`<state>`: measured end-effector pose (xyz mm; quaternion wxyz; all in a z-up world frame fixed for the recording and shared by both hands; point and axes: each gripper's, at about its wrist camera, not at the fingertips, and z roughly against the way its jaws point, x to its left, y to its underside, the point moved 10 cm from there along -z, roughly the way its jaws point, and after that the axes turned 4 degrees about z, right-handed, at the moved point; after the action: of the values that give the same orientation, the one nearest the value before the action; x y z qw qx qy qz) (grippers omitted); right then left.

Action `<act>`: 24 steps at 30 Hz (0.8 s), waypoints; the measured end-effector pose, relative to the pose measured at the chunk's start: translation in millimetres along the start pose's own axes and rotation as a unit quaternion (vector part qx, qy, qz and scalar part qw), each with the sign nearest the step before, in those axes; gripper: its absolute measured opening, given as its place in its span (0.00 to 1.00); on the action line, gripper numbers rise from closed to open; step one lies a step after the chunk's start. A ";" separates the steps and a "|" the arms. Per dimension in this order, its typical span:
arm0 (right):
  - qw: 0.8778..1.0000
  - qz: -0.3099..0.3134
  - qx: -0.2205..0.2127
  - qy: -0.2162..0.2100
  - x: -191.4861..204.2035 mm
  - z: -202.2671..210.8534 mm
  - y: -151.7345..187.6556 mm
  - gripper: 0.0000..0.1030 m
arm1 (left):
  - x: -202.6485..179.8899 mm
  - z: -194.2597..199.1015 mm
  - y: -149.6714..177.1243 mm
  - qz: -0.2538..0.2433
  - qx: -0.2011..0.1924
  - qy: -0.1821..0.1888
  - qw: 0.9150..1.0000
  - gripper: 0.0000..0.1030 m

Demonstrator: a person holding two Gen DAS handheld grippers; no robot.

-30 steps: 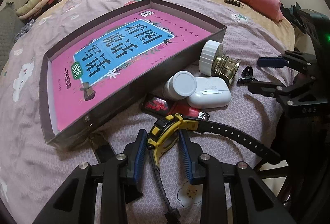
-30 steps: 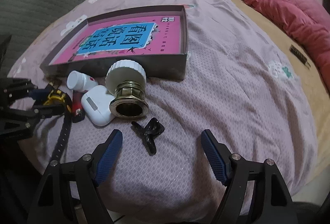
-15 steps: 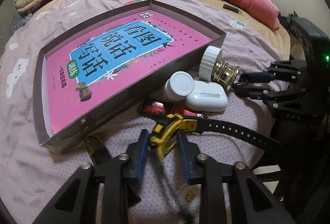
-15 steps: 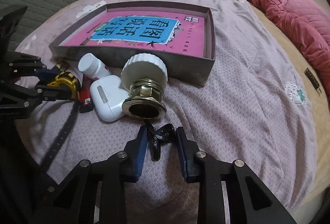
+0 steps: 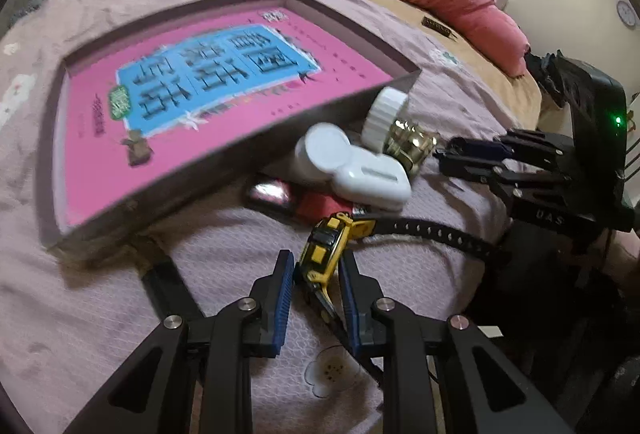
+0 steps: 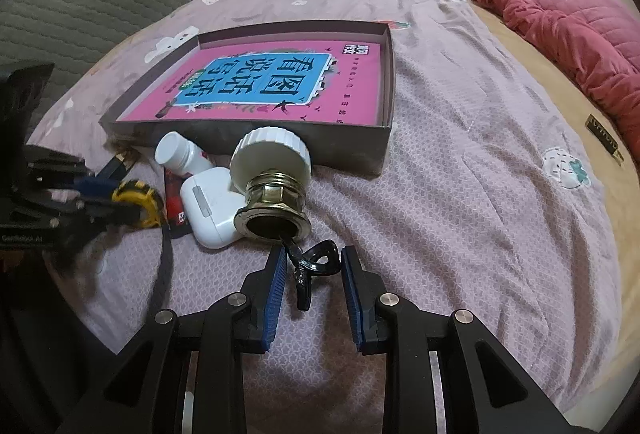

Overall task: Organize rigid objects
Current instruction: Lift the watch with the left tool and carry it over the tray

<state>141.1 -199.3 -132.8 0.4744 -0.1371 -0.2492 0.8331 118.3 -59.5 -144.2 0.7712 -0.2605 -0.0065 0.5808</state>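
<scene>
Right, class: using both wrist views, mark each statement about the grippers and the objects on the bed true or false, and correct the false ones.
1. The left gripper is closed on the yellow watch. True.
2. The right gripper is wide open with nothing between its pads. False: it is nearly shut around the small black clip.
3. The white earbud case lies inside the box. False: it lies on the bedspread in front of the box.
4. A pink book lies in the box. True.
5. The brass fitting has a white cap. True.
</scene>
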 end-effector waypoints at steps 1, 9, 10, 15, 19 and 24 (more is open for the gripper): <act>1.000 -0.001 0.000 0.001 -0.4 0.2 0.1 0.28 | 0.1 -1.6 0.3 0.000 0.002 -0.001 1.000 0.23; 1.000 -0.013 -0.002 0.001 -3.0 1.0 -0.6 0.28 | -2.9 -12.8 -1.4 -0.001 0.009 0.000 1.000 0.24; 1.000 -0.013 -0.002 0.000 -2.5 0.9 -0.6 0.28 | -3.8 -14.6 -1.5 -0.001 0.010 0.001 1.000 0.24; 1.000 -0.004 -0.012 -0.001 2.4 4.9 -3.3 0.28 | -1.8 -15.5 -4.1 0.022 -0.001 0.002 1.000 0.23; 1.000 -0.011 -0.022 -0.001 0.6 9.2 -6.8 0.28 | -0.2 -9.7 -5.0 0.036 -0.021 -0.012 0.999 0.22; 0.999 -0.022 -0.037 -0.009 -0.5 16.0 -12.9 0.28 | -1.9 4.5 -5.9 0.055 -0.042 -0.001 0.998 0.22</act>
<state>143.2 -198.8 -112.4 0.4853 -0.1415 -0.2871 0.8137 121.6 -60.5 -137.3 0.7262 -0.2923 -0.0177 0.6220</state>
